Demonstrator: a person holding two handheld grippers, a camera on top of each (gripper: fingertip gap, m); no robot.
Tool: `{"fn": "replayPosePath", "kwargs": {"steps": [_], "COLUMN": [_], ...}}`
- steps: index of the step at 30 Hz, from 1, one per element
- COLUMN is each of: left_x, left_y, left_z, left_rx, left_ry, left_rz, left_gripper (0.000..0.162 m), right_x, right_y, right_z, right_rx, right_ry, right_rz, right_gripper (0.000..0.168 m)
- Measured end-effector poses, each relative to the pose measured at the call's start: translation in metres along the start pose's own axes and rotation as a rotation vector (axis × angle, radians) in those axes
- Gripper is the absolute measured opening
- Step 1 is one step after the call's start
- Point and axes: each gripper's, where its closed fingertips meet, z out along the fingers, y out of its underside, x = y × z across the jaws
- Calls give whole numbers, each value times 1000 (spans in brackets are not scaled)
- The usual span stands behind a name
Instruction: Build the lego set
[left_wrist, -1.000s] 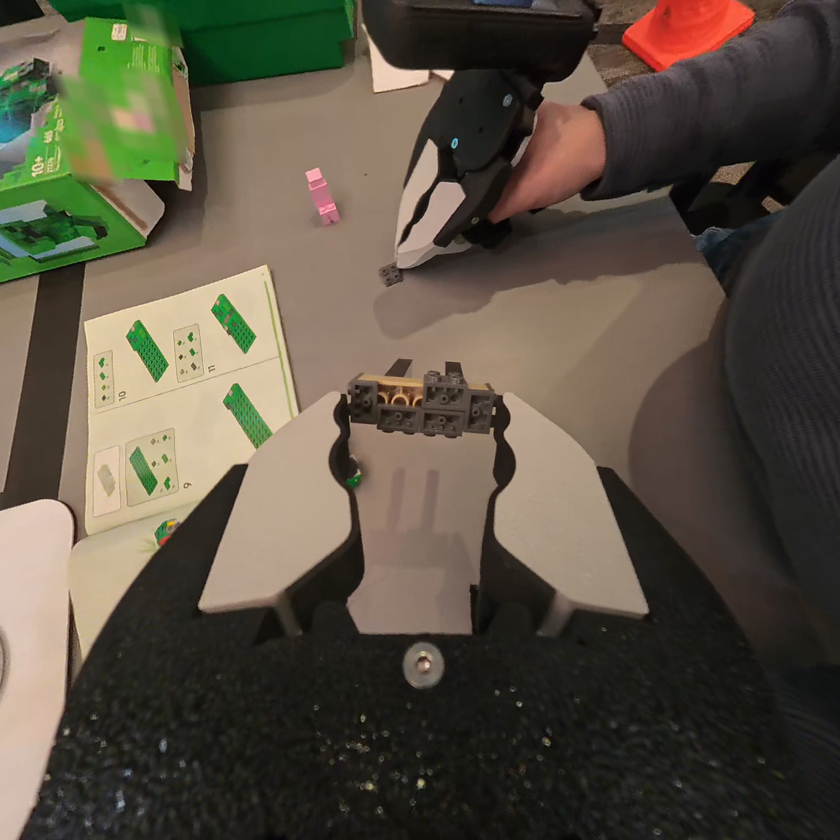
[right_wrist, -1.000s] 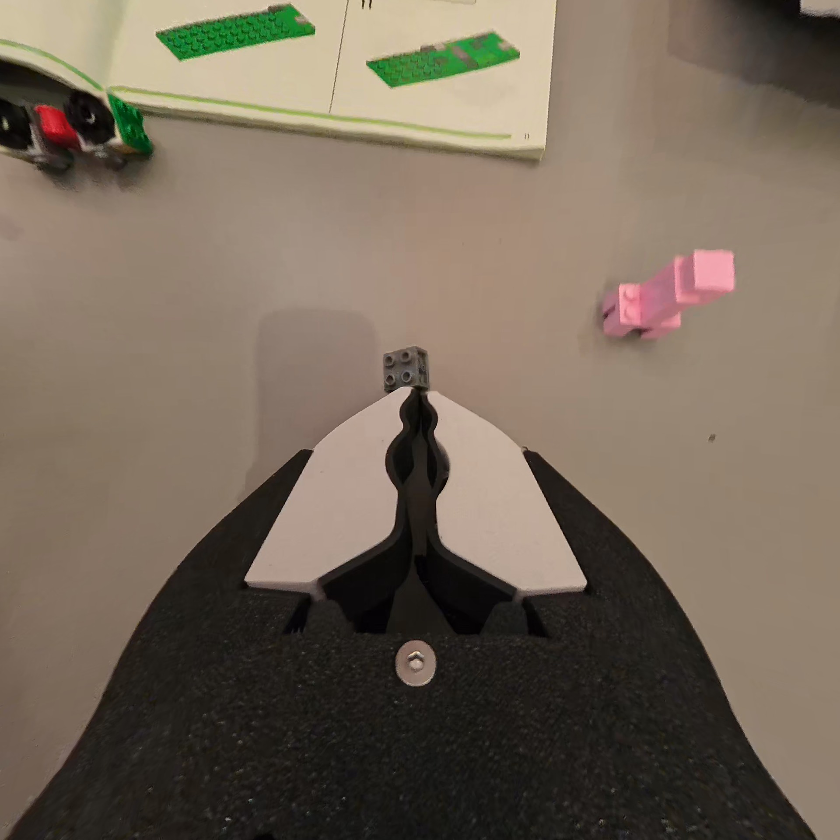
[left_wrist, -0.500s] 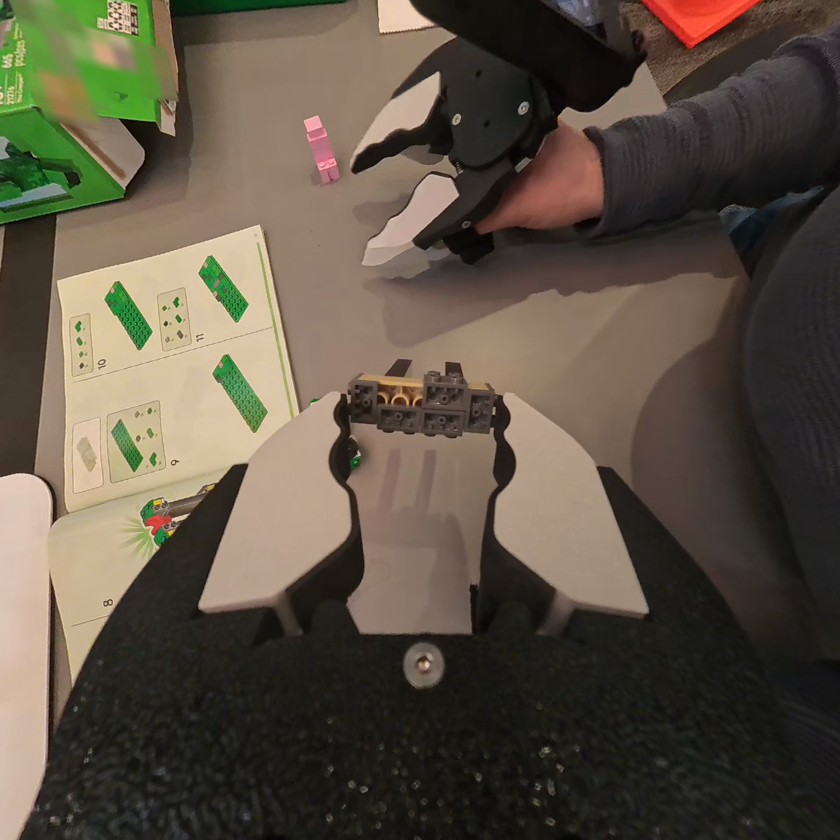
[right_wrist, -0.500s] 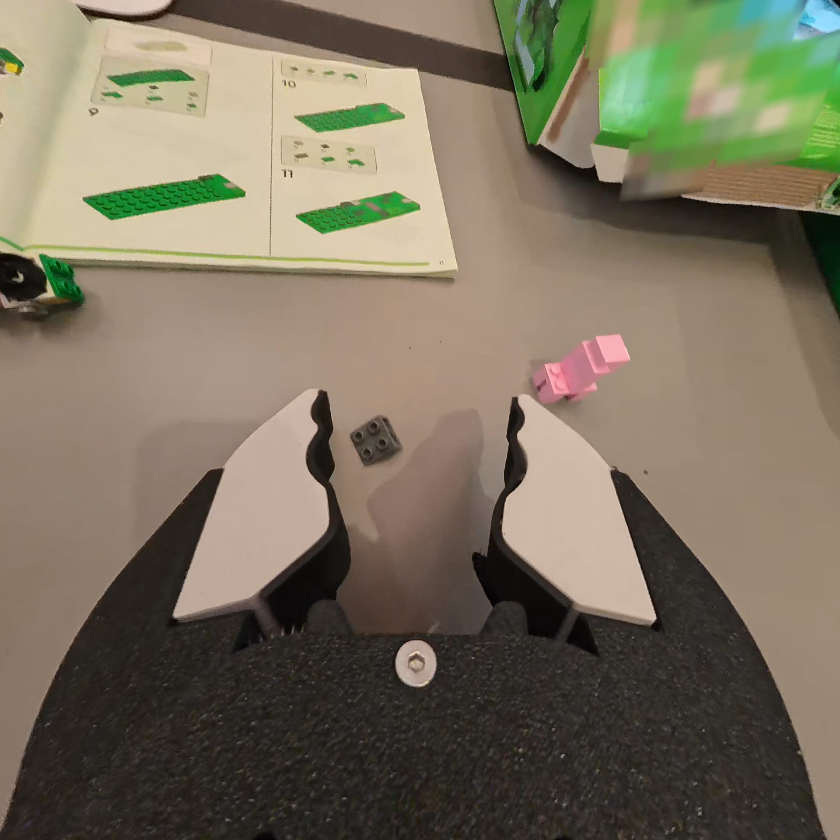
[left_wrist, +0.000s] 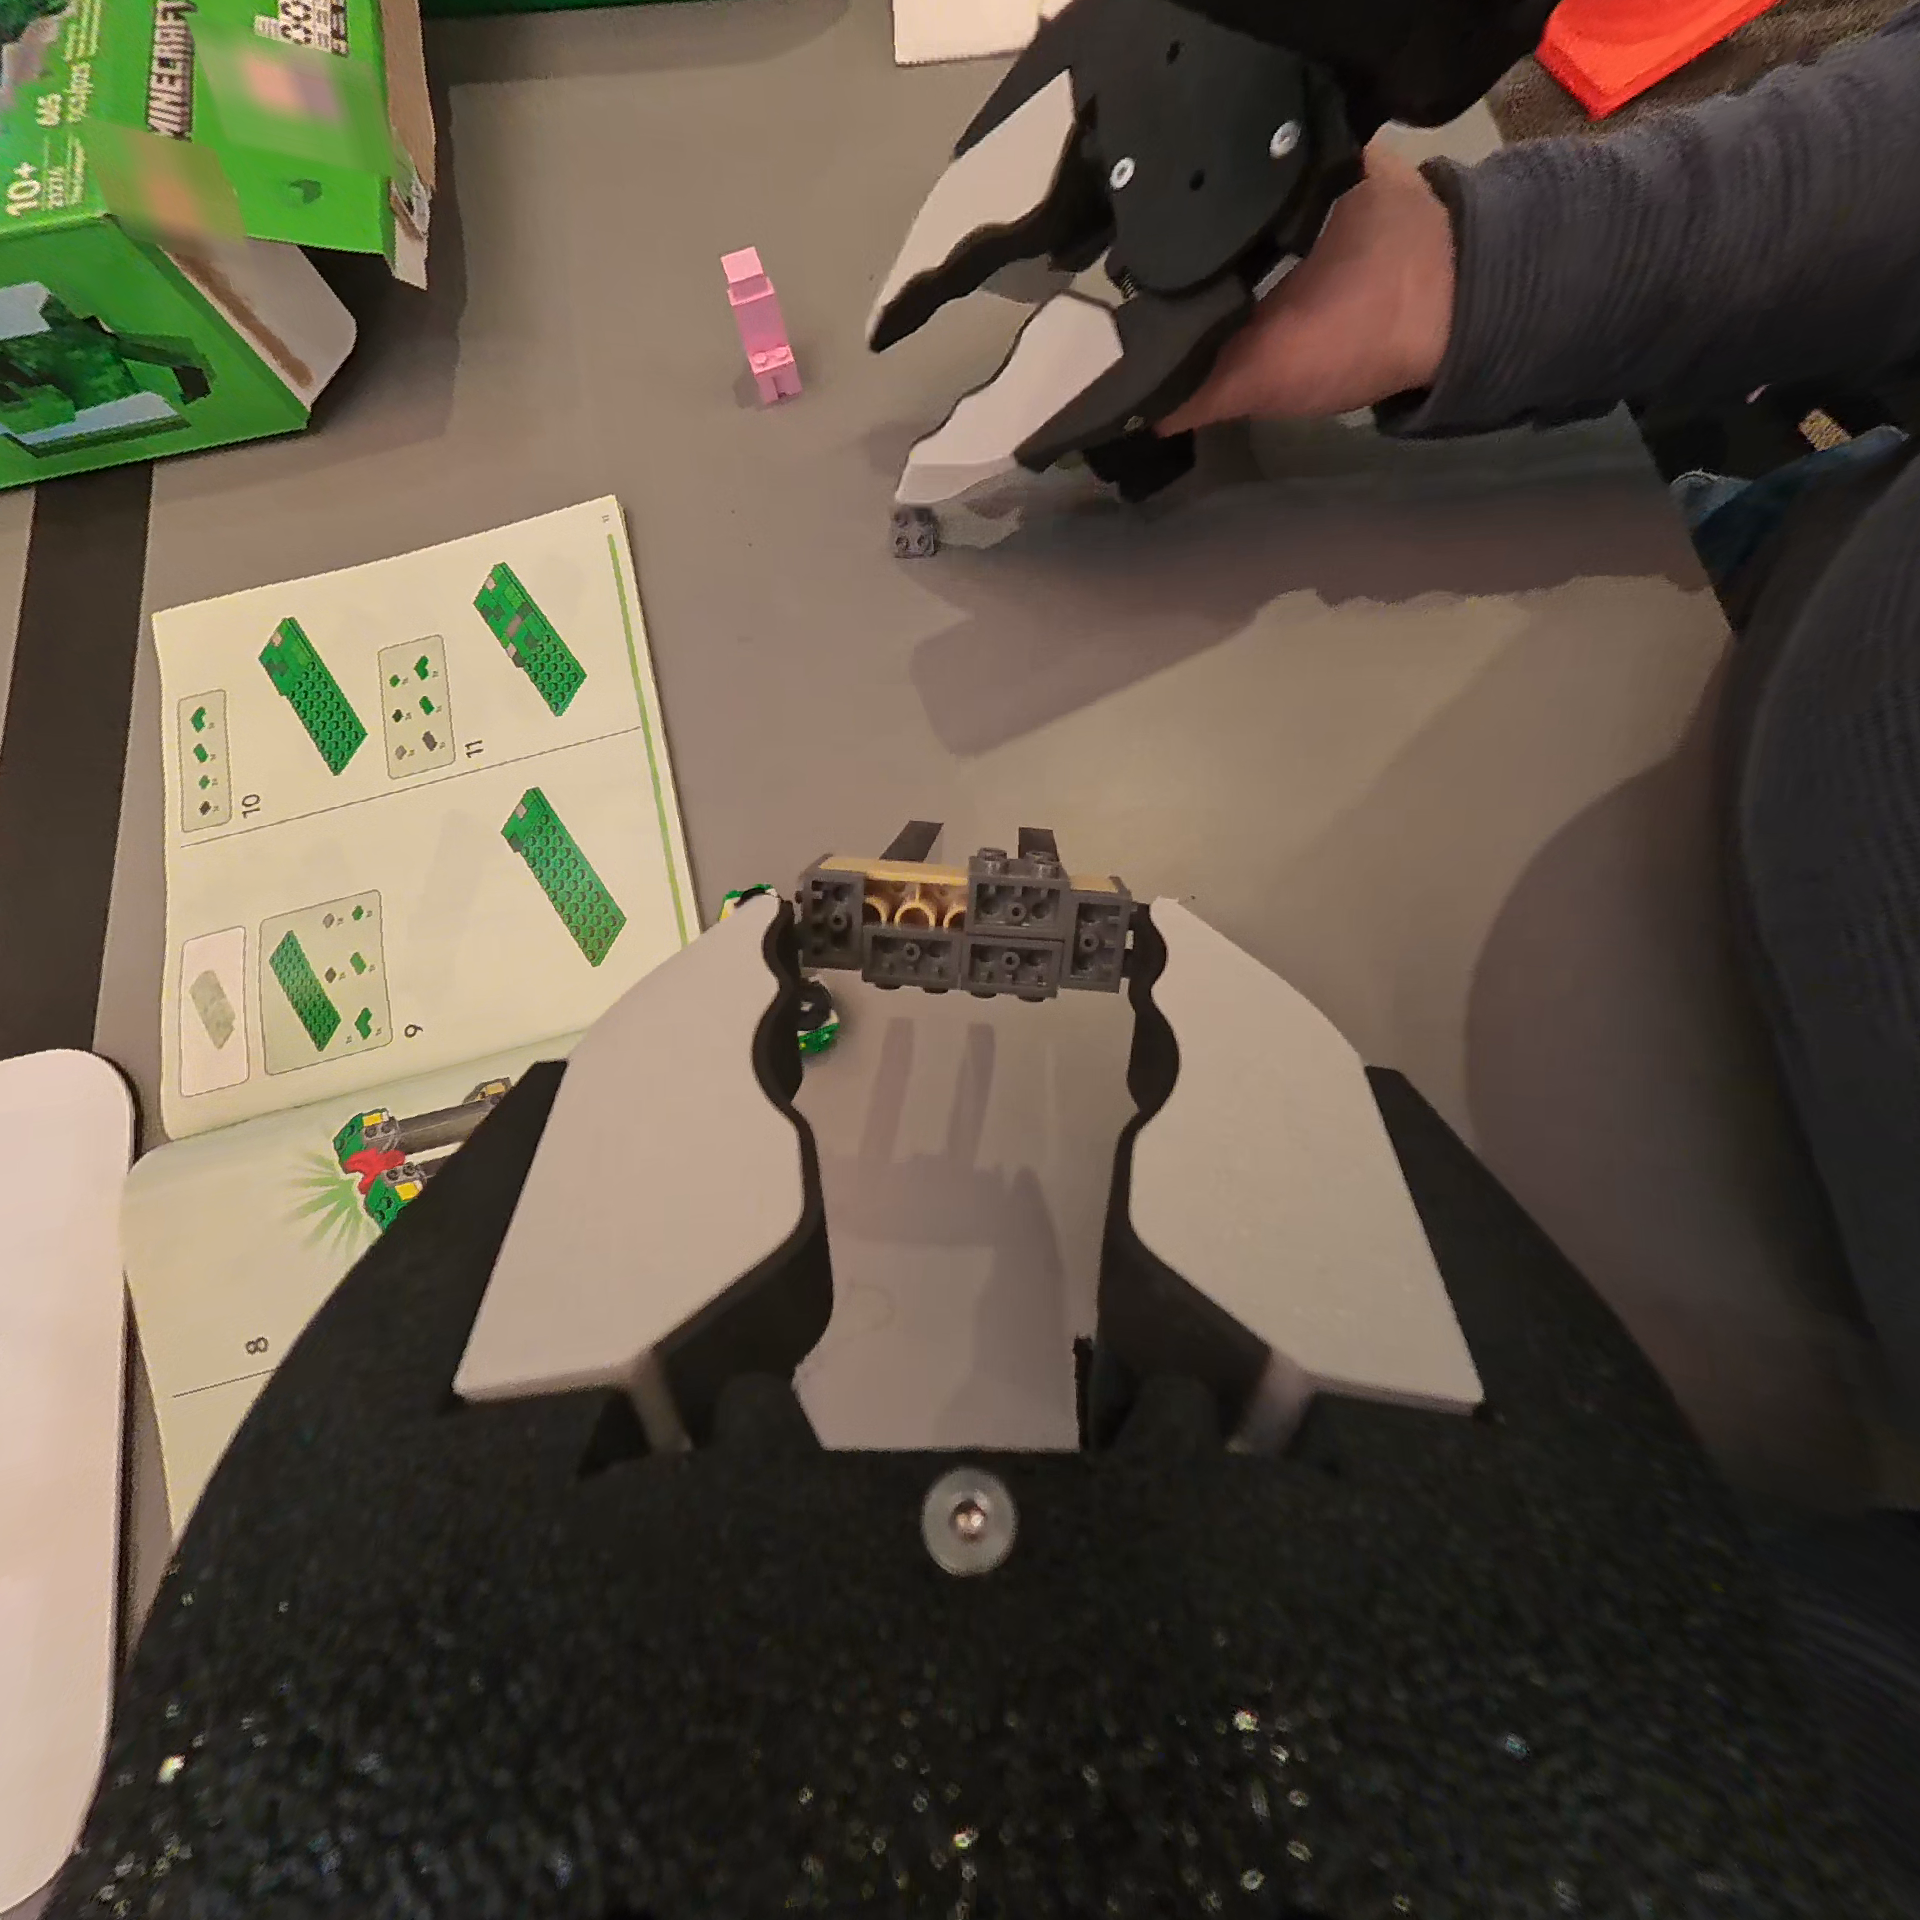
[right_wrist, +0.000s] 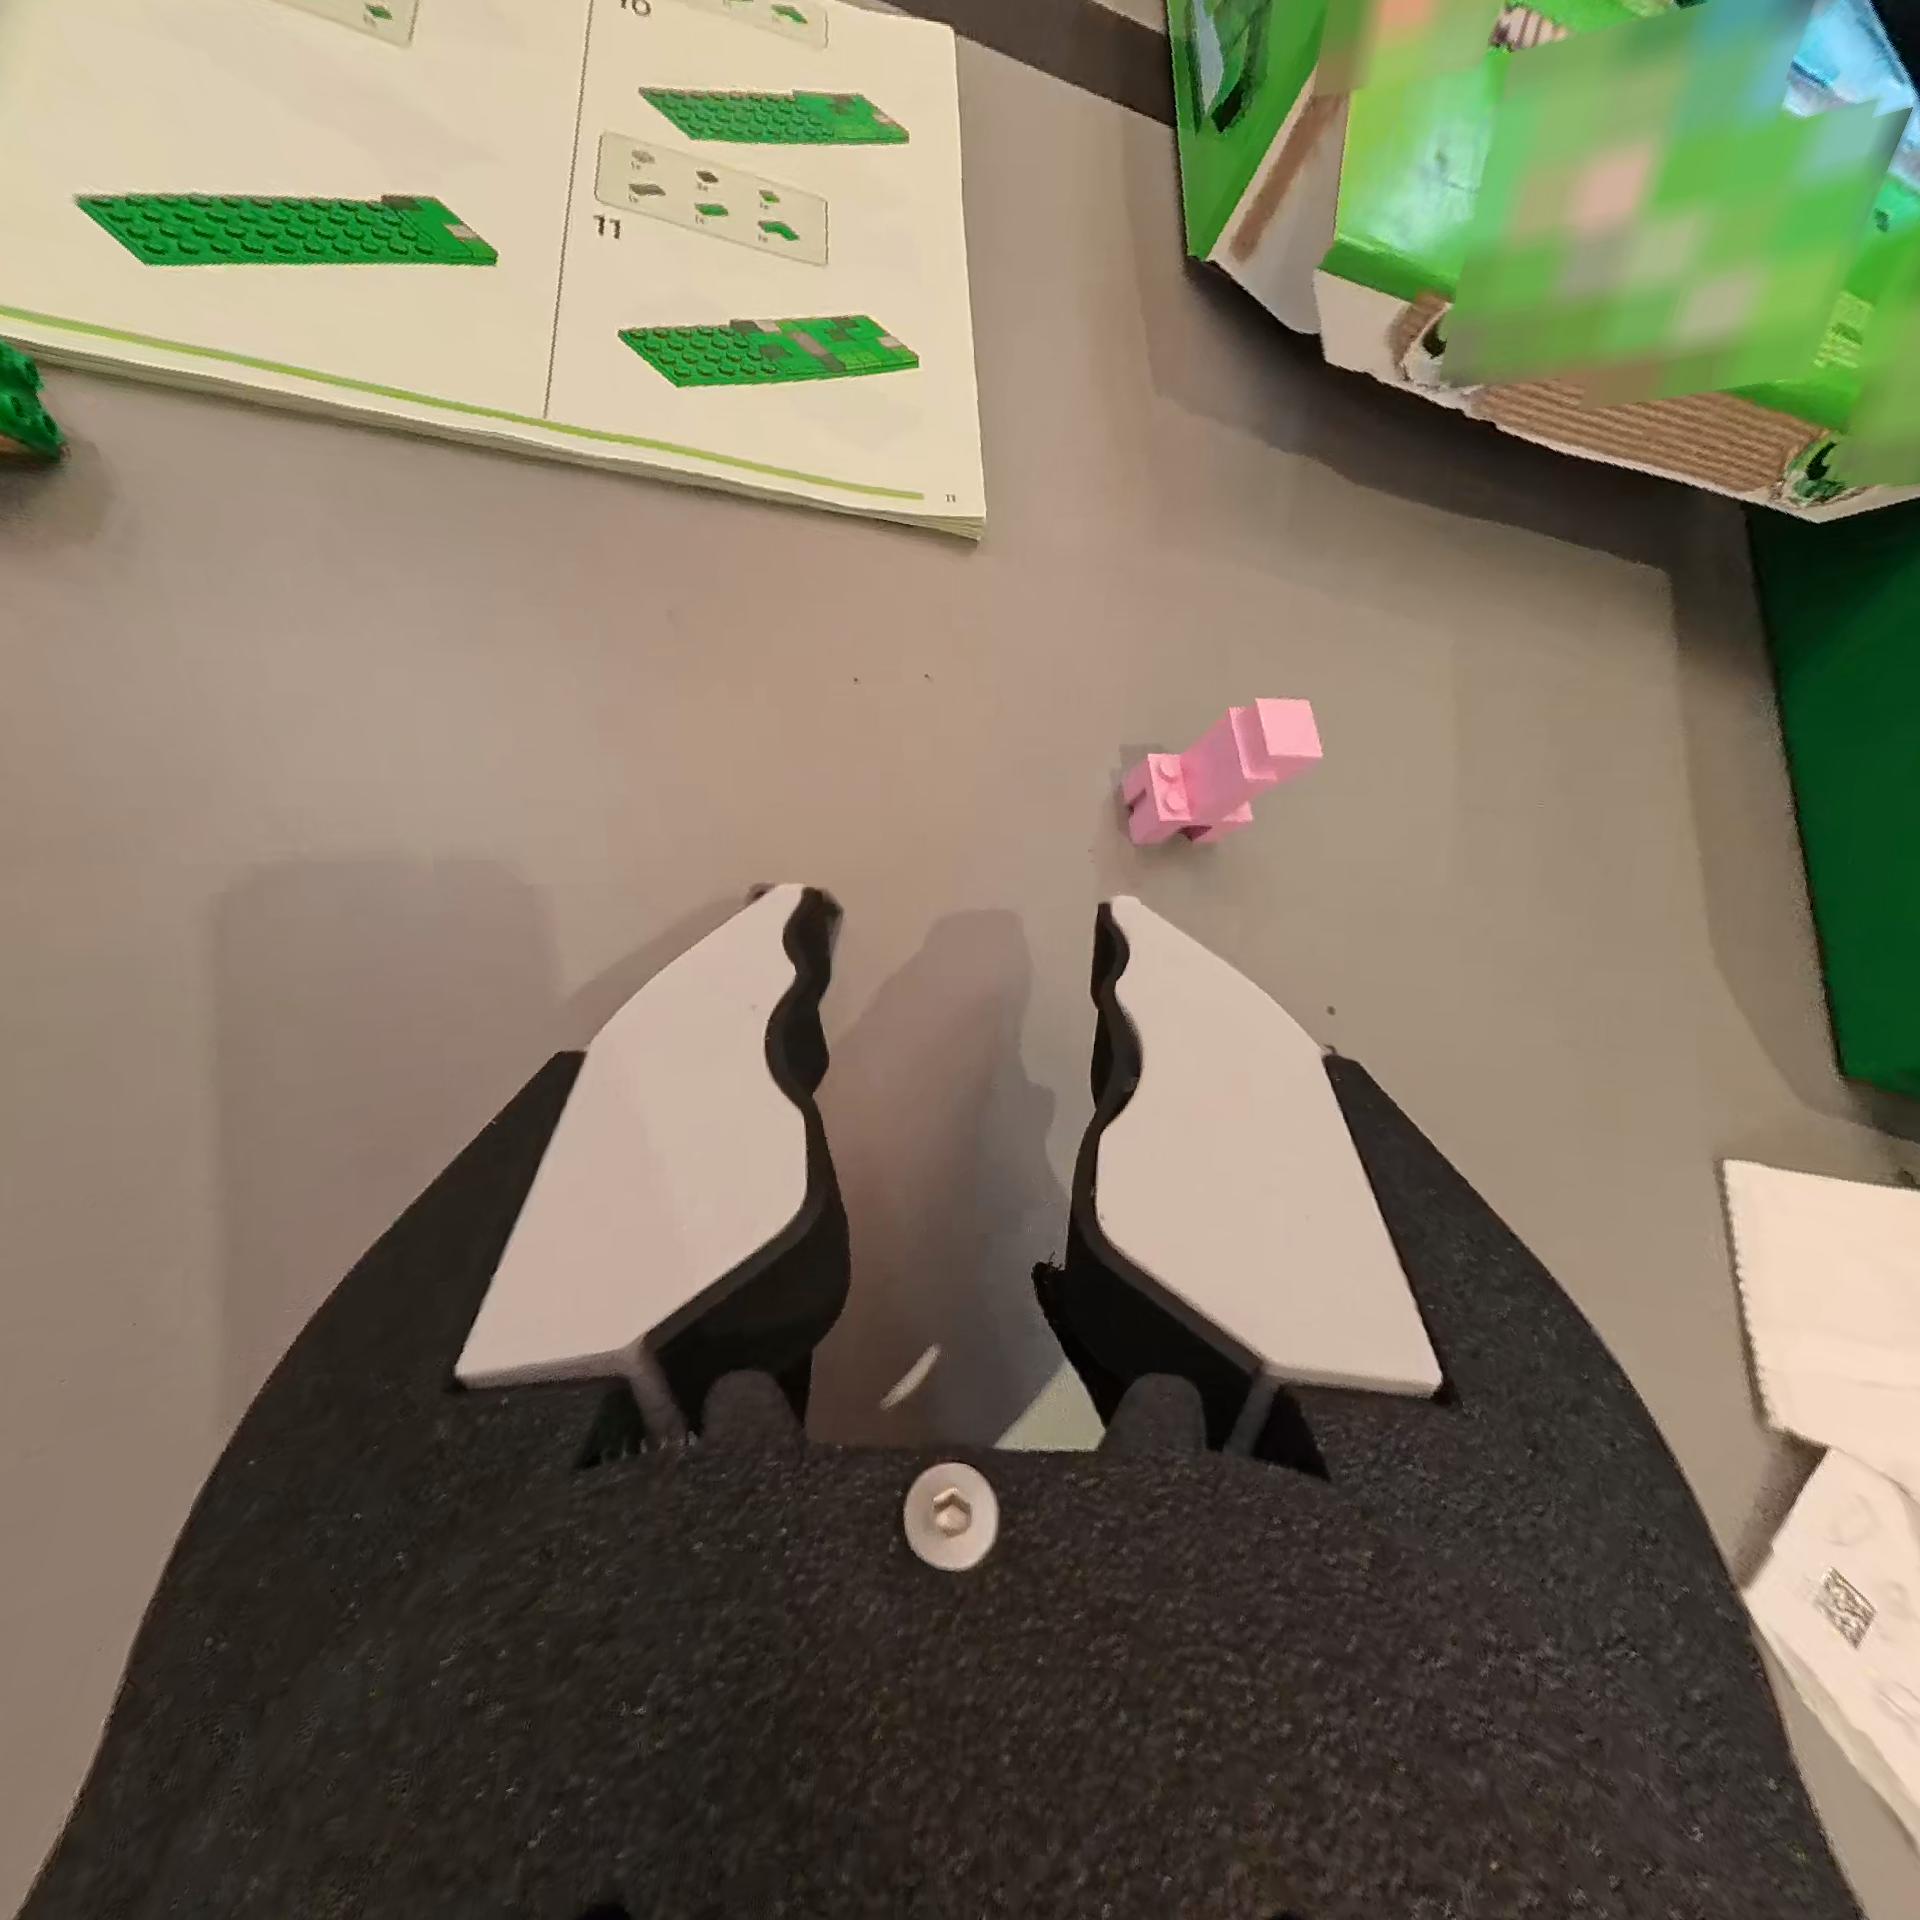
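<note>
My left gripper (left_wrist: 961, 940) is shut on a grey and tan lego assembly (left_wrist: 1013, 909) and holds it by its two ends above the grey table (left_wrist: 1195, 727). My right gripper (right_wrist: 956, 909) is open and empty, low over the table; it also shows in the left wrist view (left_wrist: 899, 410). A small dark grey 2x2 brick (left_wrist: 914, 533) lies on the table just beside its lower fingertip. In the right wrist view that brick is almost hidden behind the left fingertip (right_wrist: 774, 914).
A pink lego pig (right_wrist: 1221, 774) stands right of the right gripper. The open instruction booklet (left_wrist: 416, 810) lies left, with a small green wheeled build (left_wrist: 816, 1029) at its edge. Green boxes (left_wrist: 156, 260) stand at the back left. Papers (right_wrist: 1849, 1403) lie right.
My right gripper opened and let go of the small grey brick, which now lies on the table by its fingertip. My left gripper still holds the assembly in the same place.
</note>
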Motion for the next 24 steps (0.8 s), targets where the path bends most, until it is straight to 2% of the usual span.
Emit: {"fn": "replayPosePath", "kwargs": {"steps": [7, 11, 24], "left_x": [-1, -2, -3], "left_y": [0, 2, 2], "left_z": [-1, -2, -4], "left_rx": [5, 2, 6], "left_ry": [-6, -12, -12], "left_rz": [4, -3, -3], "left_gripper": [61, 61, 61], "right_x": [-32, -44, -40], "right_y": [15, 14, -2], "right_z": [-16, -16, 5], "right_rx": [-71, -84, -48], "right_ry": [-161, -239, -255], "right_rz": [18, 58, 41], "right_gripper": [22, 22, 20]}}
